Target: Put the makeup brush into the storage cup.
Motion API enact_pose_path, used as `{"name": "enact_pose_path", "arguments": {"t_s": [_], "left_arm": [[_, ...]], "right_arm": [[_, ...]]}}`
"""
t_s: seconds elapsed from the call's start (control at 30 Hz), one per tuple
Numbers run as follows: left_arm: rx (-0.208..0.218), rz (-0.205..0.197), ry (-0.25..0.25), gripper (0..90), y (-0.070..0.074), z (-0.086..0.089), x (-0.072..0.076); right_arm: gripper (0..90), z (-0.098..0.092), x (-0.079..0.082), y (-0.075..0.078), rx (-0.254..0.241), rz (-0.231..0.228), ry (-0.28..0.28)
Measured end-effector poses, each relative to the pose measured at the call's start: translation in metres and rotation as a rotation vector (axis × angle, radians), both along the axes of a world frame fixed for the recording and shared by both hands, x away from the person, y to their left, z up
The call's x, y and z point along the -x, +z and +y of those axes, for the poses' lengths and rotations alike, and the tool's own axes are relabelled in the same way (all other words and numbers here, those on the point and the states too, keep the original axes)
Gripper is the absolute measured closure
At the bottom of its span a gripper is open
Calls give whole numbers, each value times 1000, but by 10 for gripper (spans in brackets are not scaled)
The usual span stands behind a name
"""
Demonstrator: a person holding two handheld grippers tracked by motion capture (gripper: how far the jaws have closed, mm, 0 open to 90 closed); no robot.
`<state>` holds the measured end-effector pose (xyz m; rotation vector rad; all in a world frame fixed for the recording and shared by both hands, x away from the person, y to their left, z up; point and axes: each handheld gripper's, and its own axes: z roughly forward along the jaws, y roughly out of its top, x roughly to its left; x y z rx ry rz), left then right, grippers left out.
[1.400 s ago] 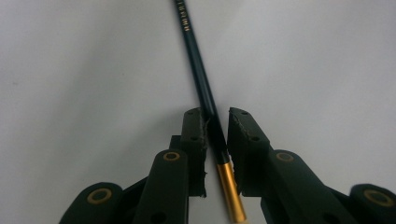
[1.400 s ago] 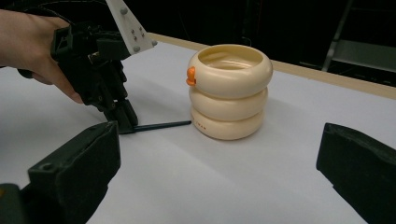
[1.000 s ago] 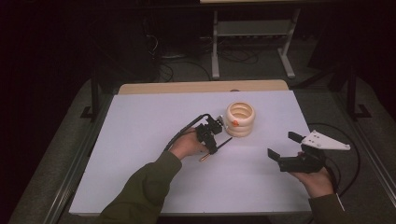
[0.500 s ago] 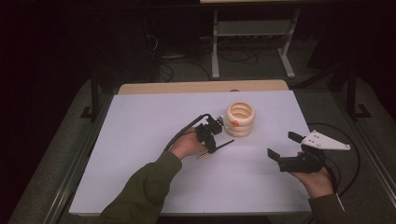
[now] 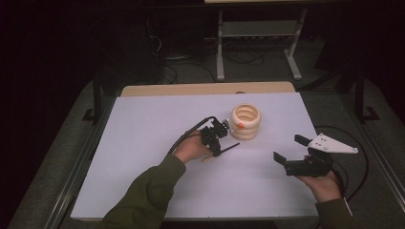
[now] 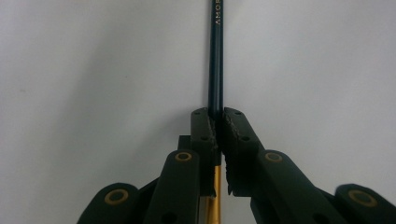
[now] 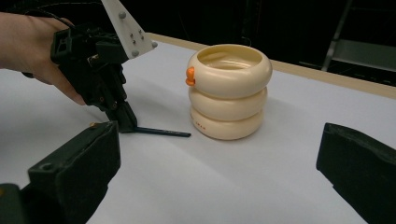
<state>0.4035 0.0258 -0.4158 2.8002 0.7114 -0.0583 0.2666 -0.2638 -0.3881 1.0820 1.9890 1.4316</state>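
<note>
High view first: my left hand-held gripper (image 5: pixel 220 144) sits near the middle of the white surface (image 5: pixel 143 157), and its jaws are clamped tight on a slim dark pencil with a gold-coloured end (image 5: pixel 228 148). I read the pencil as lying low against the surface, its long axis running from the gold end beside my left hand (image 5: pixel 191 149) out toward the right, with the dark shaft sticking past the jaws. From the left gripper view the grip looks square: the dark shaft (image 6: pixel 215 56) runs straight out between the closed pads (image 6: pixel 233 128), and the gold end shows below them. The cream holder made of three stacked rings with a small orange knob on its side (image 5: pixel 245 122) stands upright just beyond and to the right of that gripper, near the pencil's free tip but apart from it. In the right gripper view (image 7: pixel 229 91) its top is open, and I can't make out anything inside it. My right hand-held gripper (image 5: pixel 292 153) waits well to the right with its jaws spread wide and nothing between them, so the left hand is clearly the nearer one. I judge the next move to hinge on tipping the pencil upright and carrying it over the open mouth.
</note>
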Motion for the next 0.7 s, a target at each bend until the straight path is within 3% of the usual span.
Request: {"name": "enact_pose_path", "arguments": {"t_s": [0.47,0.63,0.7], "left_arm": [[74,6,-26,832,19,12,0],[122,0,-39,832,27,17,3],[161,-15,-50,832,34,20,6]], "right_arm": [[0,0,0,0,0,-3,1],[0,0,0,0,0,-5,3],[0,-1,0,1,-3,-5,4]]}}
